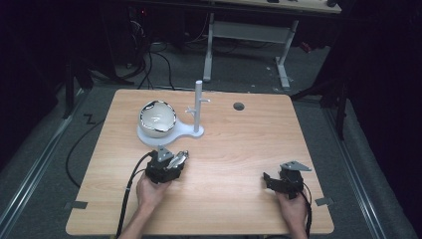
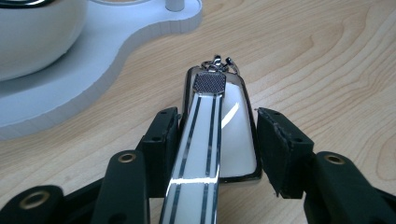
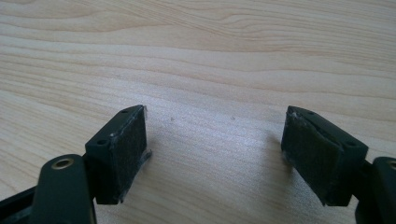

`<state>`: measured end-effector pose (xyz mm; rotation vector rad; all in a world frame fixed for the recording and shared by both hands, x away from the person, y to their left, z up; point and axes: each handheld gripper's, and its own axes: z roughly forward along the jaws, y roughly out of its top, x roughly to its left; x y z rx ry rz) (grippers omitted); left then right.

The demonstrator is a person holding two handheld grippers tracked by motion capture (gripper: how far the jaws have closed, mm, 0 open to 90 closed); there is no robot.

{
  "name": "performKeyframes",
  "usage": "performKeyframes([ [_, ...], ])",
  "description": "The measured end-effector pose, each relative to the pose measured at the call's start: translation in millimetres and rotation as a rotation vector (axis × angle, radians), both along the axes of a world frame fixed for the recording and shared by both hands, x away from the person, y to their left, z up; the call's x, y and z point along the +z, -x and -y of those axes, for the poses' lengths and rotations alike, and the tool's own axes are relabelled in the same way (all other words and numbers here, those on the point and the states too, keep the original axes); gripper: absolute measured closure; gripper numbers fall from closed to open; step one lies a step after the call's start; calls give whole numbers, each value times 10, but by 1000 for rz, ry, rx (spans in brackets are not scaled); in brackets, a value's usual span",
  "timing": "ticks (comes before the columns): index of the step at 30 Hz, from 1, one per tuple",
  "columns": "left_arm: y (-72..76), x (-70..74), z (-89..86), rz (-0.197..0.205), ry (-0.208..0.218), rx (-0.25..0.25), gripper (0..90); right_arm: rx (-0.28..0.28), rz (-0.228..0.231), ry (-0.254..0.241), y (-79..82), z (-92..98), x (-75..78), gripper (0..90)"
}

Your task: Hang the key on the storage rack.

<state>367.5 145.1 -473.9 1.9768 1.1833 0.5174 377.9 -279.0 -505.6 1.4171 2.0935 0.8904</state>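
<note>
Worktop [image 1: 234,149] of pale wood is lying under both of my tools, and I am reading it from the left. Far left of centre, a white bowl [image 1: 157,118] with a shiny rim is sitting on the round end of a white stand base [image 1: 186,132]; a white post [image 1: 198,107] with short side pegs is rising from the base's narrower right end.

Just in front of that base, the left tool [image 1: 171,162] is holding a shiny white-and-chrome piece [image 2: 212,135], and its jaws are bracketing the piece on both sides. The left jaw is pressing against it; whether the right jaw is fully touching I cannot tell, as a thin gap seems to be showing there. The piece's long axis is running straight out along the jaws, toward the stand, with a small metal ring clasp [image 2: 217,63] at its far tip. The post is standing ahead and slightly right of that tip, near but apart, so I am judging the left hand [image 1: 149,191] far nearer to the pegs than the right.

Over at the right, the right tool [image 1: 278,180] is resting low over bare wood with its jaws spread wide and nothing between them.

I am finding no brand, label or readable writing anywhere.
</note>
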Motion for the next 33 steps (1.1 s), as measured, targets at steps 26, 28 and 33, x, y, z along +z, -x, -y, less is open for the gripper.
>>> performKeyframes([
  [26,13,490,-83,77,101,-19,506,0,0,-2,-1,1,0,223],
  [28,-2,524,-97,78,117,-19,506,0,0,-2,0,0,0,223],
  [33,-42,610,-140,90,130,-13,506,3,0,0,0,3,0,223],
])
